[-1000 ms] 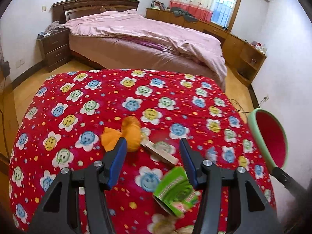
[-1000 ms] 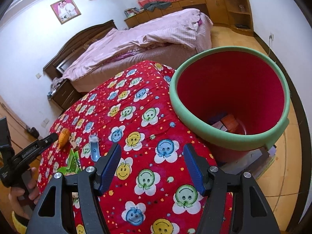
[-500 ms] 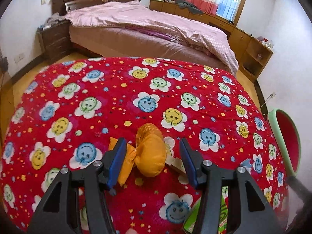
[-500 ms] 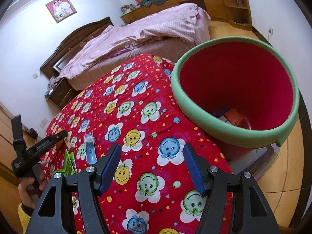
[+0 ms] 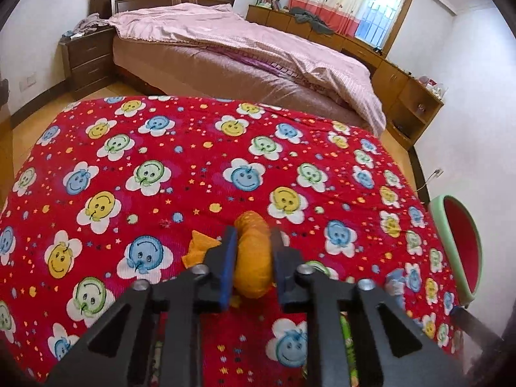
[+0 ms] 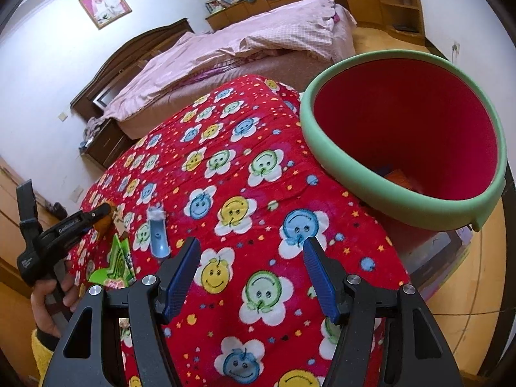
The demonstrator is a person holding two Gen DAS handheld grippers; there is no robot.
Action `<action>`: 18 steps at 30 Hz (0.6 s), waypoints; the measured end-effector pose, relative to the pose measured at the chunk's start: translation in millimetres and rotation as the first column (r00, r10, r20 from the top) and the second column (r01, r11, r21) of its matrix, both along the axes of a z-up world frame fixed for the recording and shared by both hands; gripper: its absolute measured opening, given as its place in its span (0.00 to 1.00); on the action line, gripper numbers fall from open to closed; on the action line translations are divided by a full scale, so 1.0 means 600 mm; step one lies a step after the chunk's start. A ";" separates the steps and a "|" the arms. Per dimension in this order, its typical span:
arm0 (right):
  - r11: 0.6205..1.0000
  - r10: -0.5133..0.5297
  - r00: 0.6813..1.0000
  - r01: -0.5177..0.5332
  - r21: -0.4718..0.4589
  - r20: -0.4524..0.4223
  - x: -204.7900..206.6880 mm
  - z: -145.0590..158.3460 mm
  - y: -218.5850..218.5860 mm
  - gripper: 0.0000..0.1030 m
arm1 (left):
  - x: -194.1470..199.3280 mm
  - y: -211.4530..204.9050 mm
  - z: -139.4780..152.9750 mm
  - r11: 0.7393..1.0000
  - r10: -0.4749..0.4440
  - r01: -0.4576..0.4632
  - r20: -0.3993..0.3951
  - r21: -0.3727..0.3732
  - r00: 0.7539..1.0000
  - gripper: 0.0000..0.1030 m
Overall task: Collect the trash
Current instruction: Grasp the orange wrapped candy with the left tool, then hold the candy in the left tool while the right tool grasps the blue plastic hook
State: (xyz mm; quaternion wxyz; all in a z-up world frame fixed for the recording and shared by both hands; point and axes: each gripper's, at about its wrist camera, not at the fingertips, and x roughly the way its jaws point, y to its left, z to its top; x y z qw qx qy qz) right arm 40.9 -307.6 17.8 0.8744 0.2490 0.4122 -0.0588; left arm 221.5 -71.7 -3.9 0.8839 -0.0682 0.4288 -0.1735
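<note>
Left tongs (image 5: 251, 254): you've got them pinching the orange wrapper (image 5: 253, 258), blue pads pressed against both its sides; its twisted tail (image 5: 200, 250) sticks out past your left pad onto the cloth.
Orange wrapper, from the bin: it sits on the counter (image 5: 193, 161) well apart from the bin (image 5: 461, 248), which shows at the counter's right edge in your left wrist view.
Right tongs (image 6: 251, 274): spread wide, nothing between the pads, hanging over the smiley-flower cloth near the bin.
Bin: red inside, green rim (image 6: 380, 193), mouth tipped towards your right camera; the rim overlaps the counter's edge, and some scraps (image 6: 400, 177) lie at the bottom.
Other trash, from the bin: the blue scoop-shaped piece (image 6: 158, 235) lies on the cloth between the bin and your left tongs (image 6: 96, 216); the green packet (image 6: 117, 267) is further from the bin, just beside that blue piece; a small pale stick (image 6: 121, 224) lies next to the wrapper.
Open cloth: from the blue piece across to the bin's rim, bare red cloth with nothing lying on it.
Counter edges: the far edge drops to wooden floor ahead of the bed (image 5: 242, 51); the near right corner falls away below the bin.
Your left hand (image 6: 53, 303): gripping the handle at the counter's far side from the bin.
</note>
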 end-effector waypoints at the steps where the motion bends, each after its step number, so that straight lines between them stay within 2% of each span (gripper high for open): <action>1: 1.000 0.004 1.000 -0.004 -0.001 0.000 0.000 0.001 0.002 0.66 | -0.004 0.001 0.004 1.000 -0.001 0.001 0.005 -0.005 1.000 0.18; 13: 0.996 0.090 0.996 -0.090 -0.023 0.005 -0.004 0.014 0.049 0.66 | -0.098 0.031 0.051 0.995 0.010 -0.007 0.033 -0.096 0.999 0.18; 18: 0.985 0.166 0.986 -0.166 -0.041 -0.002 0.012 0.013 0.083 0.66 | -0.130 0.044 0.055 0.996 0.035 -0.031 0.041 -0.086 0.999 0.18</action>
